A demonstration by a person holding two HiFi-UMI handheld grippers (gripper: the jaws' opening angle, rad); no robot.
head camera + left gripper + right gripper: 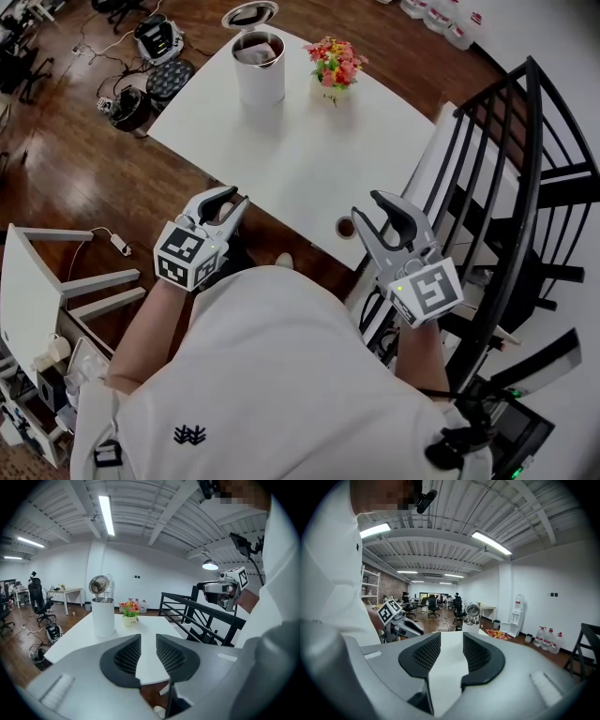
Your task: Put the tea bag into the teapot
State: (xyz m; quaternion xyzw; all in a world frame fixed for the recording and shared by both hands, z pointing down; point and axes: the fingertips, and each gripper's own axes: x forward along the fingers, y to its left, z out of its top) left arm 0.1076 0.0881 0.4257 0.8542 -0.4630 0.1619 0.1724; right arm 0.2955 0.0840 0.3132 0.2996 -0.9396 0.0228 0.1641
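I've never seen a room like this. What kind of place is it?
Probably a big open office or workshop: there are office chairs in the back, a water dispenser with spare water bottles beside it, and long ceiling lights.

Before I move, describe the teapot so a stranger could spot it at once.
Start at the white table on the wooden floor. Near its far edge two things stand side by side, and the teapot is the left one. It is a tall white cylinder with its shiny lid tipped open, unlike the low pot of bright flowers beside it.
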